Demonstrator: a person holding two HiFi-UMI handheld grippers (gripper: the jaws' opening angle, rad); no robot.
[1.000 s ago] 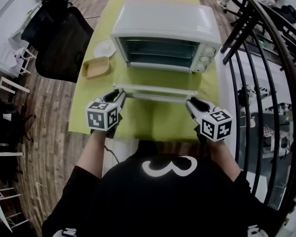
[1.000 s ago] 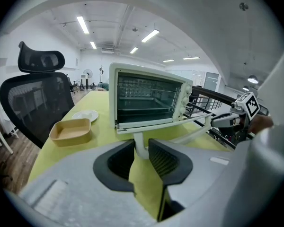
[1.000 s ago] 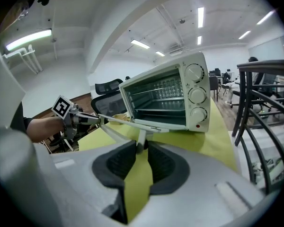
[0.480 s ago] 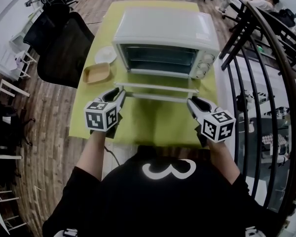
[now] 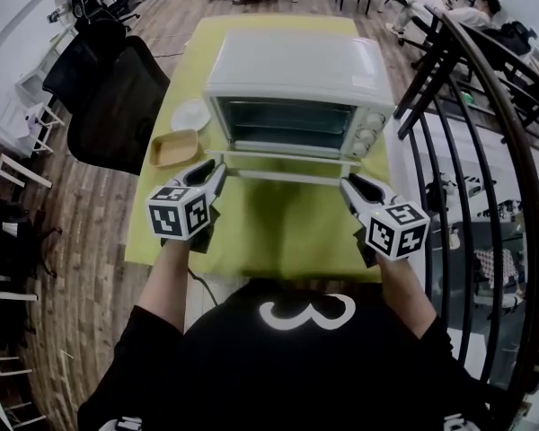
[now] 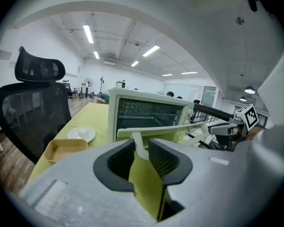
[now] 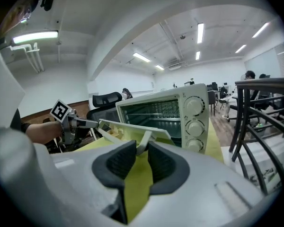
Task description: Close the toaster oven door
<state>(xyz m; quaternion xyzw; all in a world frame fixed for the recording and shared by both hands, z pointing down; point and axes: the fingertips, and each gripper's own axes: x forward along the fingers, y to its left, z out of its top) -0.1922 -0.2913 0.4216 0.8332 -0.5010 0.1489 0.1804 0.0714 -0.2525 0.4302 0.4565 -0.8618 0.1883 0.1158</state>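
A white toaster oven (image 5: 301, 61) stands on a yellow-green table (image 5: 269, 232), its cavity open toward me. Its glass door (image 5: 287, 157) hangs partly raised, the white handle bar (image 5: 287, 177) along its free edge. My left gripper (image 5: 217, 171) is shut on the handle's left end, and my right gripper (image 5: 349, 185) is shut on its right end. In the left gripper view the handle's white post (image 6: 138, 143) sits pinched between the dark pads (image 6: 118, 162). The right gripper view shows the other post (image 7: 144, 141) held the same way, with the tilted door (image 7: 132, 128) beyond.
A white plate (image 5: 190, 115) and a tan tray (image 5: 173, 147) lie on the table left of the oven. A black office chair (image 5: 117, 83) stands off the table's left side. A black metal railing (image 5: 485, 151) runs close along the right. People sit far back.
Both grippers have moved forward and up with the handle, and the door has swung a little closer to the oven front.
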